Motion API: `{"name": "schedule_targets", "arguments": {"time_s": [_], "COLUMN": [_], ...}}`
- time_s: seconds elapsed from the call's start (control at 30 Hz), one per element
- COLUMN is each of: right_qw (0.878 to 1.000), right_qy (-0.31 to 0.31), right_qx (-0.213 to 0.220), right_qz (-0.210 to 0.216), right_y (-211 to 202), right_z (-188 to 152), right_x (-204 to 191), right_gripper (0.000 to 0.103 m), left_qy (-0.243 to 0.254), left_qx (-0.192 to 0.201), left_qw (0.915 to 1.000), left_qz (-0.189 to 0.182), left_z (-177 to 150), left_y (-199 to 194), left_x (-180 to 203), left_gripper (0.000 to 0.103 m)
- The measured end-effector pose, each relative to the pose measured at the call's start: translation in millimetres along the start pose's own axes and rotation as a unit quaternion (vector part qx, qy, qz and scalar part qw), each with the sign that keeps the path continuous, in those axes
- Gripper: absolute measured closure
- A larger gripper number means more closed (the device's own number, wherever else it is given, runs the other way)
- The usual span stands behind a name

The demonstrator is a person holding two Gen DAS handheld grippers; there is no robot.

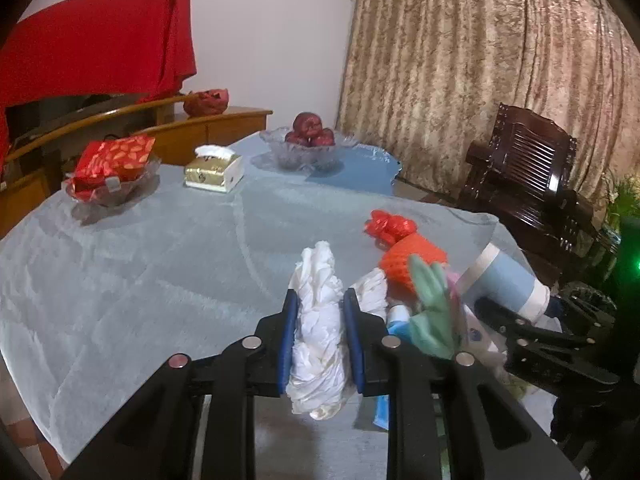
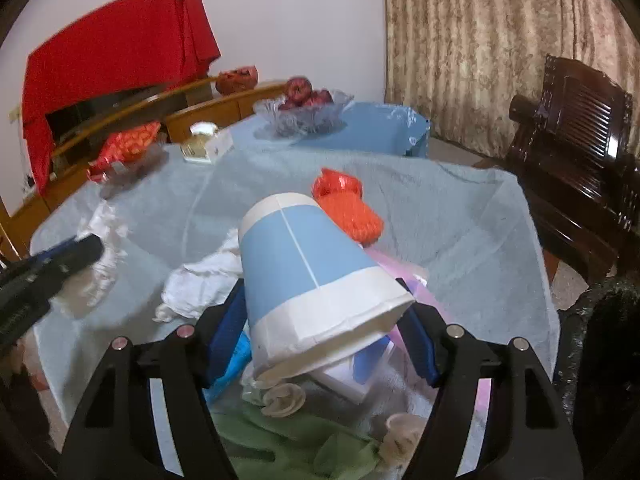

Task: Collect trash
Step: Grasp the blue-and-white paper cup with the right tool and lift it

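My left gripper (image 1: 320,300) is shut on a crumpled white tissue wad (image 1: 318,344), held just above the pale blue tablecloth (image 1: 140,272). My right gripper (image 2: 320,304) has a blue-and-white paper cup (image 2: 296,248) between its blue pads. The cup lies tilted with its rim dented where the pads press on it. Under the cup is a trash pile: another white tissue (image 2: 200,280), an orange foam net (image 2: 352,212), green cloth (image 2: 288,440) and blue packaging. In the left wrist view the cup (image 1: 504,280) lies at the right, beside the orange net (image 1: 412,260).
A glass bowl of red fruit (image 1: 308,148), a gold tissue box (image 1: 214,172) and a dish of red packets (image 1: 112,168) stand at the table's far side. A dark wooden chair (image 1: 528,176) stands on the right. Black plastic (image 2: 600,320) shows at the right edge.
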State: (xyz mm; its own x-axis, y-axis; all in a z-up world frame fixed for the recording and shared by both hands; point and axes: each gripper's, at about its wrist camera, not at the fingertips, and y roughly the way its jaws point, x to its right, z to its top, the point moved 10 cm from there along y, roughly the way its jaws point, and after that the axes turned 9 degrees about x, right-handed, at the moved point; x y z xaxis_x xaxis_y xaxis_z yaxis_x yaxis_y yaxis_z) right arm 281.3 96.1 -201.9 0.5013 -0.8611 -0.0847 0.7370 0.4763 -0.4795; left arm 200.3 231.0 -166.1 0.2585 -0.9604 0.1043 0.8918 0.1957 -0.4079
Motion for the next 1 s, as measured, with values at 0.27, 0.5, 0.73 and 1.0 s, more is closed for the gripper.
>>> {"name": "schedule_targets", "arguments": {"time_s": [0.27, 0.5, 0.73, 1.0], "right_qw": [0.999, 0.997, 0.995, 0.992], "right_qy": [0.027, 0.065, 0.071, 0.077], "right_qx": [0.025, 0.045, 0.064, 0.087], "right_qz": [0.012, 0.011, -0.015, -0.052], "right_y": [-40.1, -78.4, -115.4, -148.5], "right_z": [12.7, 18.3, 22.5, 26.3], "right_x": [9.9, 35.6, 62.3, 90.9], "right_gripper": [0.033, 0.033, 0.033, 0.033], "left_qy": [0.006, 0.015, 0.028, 0.042], "left_qx": [0.010, 0.011, 0.010, 0.017], "left_qw": [0.9998, 0.9991, 0.9976, 0.9934], "left_qz": [-0.016, -0.037, -0.062, -0.106], "left_z": [5.7, 5.5, 6.5, 13.2], "left_y": [-15.7, -26.8, -36.6, -45.5], "left_x": [19.3, 42.3, 72.0, 120.8], "left_gripper": [0.080, 0.080, 0.080, 0.080]}}
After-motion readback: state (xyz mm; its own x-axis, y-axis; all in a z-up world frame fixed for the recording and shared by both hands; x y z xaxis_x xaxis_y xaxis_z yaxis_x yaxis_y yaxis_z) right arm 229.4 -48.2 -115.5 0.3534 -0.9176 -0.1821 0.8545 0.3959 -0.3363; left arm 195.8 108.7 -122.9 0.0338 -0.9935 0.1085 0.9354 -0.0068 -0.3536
